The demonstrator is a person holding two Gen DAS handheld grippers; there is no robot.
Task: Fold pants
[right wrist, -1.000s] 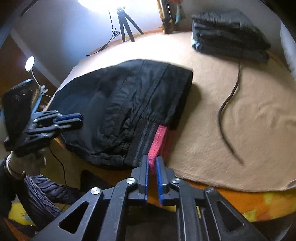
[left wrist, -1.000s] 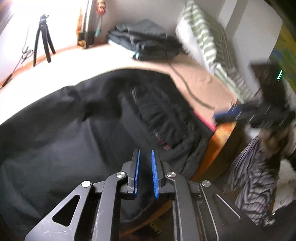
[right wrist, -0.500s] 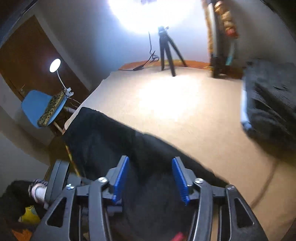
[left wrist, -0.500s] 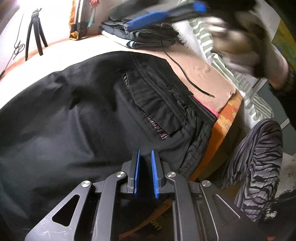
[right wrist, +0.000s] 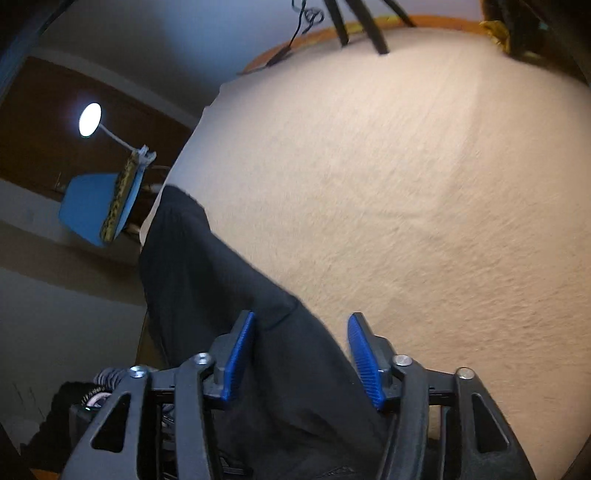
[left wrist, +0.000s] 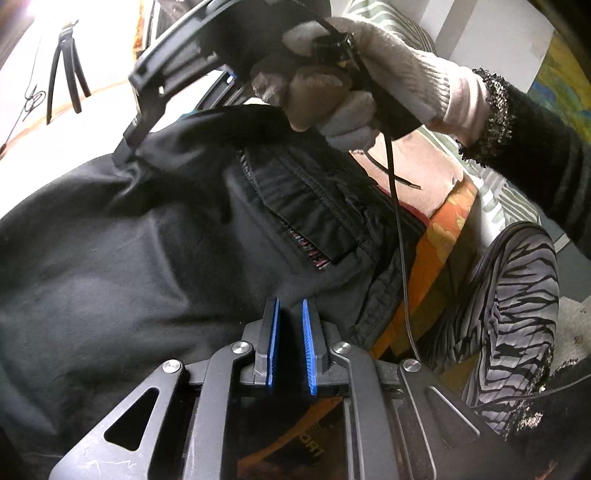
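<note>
You face bed with beige blanket (right wrist: 388, 192). Black tripod (right wrist: 364, 27) stands at its far edge. Beyond left edge: blue chair (right wrist: 86, 206), lit round lamp (right wrist: 89, 120), brown door (right wrist: 40, 122), pale grey wall (right wrist: 155, 44). Striped pillow (left wrist: 495, 192) lies near right edge.

We see black pants (left wrist: 155, 251) on a beige bed cover (right wrist: 388, 192), a pink-striped lining at their pocket edge. Both hand-held grippers, left (left wrist: 290, 347) and right (right wrist: 301, 360), are black with blue pads. Beside the pants: a cream glove (left wrist: 369, 85), a grey zebra-striped trouser leg (left wrist: 517, 302), and an orange floral sheet (left wrist: 439, 236)
</note>
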